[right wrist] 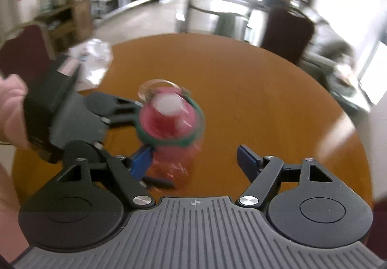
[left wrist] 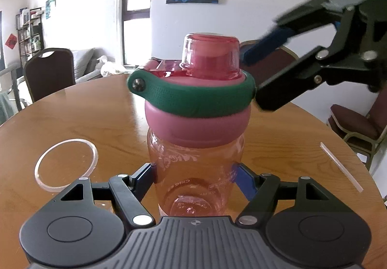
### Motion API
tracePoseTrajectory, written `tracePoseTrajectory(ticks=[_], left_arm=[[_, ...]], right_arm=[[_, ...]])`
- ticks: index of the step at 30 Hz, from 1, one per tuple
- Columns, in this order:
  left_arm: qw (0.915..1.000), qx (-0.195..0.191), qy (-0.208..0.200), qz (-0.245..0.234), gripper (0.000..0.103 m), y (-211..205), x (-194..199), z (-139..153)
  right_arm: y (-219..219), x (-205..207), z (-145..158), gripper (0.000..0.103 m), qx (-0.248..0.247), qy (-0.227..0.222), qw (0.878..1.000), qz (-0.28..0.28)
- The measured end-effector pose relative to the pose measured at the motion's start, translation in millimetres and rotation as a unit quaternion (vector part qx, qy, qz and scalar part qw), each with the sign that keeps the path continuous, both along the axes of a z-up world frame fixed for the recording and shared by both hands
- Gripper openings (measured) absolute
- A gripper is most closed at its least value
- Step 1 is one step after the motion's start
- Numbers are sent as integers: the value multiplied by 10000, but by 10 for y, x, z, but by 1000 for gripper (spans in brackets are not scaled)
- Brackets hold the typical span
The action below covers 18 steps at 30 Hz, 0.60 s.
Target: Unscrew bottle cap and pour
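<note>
Pink bottle (left wrist: 196, 172) standing mid-frame on the round worktop (left wrist: 278, 148), cap (left wrist: 200, 99) still on. Squeezed low down by the left gripper (left wrist: 194, 175) to stop it spinning. Right gripper (right wrist: 196, 160) wide apart above, probably reaching for the cap. Clear ring (left wrist: 66, 163) lying lower left.

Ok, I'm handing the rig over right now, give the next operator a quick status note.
Left tool: shut on the pink bottle, holding its body upright on the round table.
Right tool: open, empty, hovering above the cap, not gripping it.
Clear glass stands on the table beside the bottle.
Done: bottle braced.
Left: grip the cap, unscrew it, pour into the glass.
</note>
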<state>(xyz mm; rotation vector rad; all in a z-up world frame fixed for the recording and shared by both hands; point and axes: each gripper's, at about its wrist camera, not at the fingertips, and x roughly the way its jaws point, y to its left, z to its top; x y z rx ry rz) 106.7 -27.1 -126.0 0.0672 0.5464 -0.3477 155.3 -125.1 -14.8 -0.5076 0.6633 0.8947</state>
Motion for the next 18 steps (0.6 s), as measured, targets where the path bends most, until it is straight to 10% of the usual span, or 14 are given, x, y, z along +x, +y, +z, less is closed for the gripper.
tracePoseTrajectory(ticks=[4, 18], left_arm=[[9999, -10, -50, 157, 71, -37, 5, -4], [9986, 11, -138, 504, 71, -121, -50, -23]], right_arm=[[64, -172, 82, 82, 1042, 462, 9928, -359], [762, -409, -154, 72, 642, 99, 9709, -2307]])
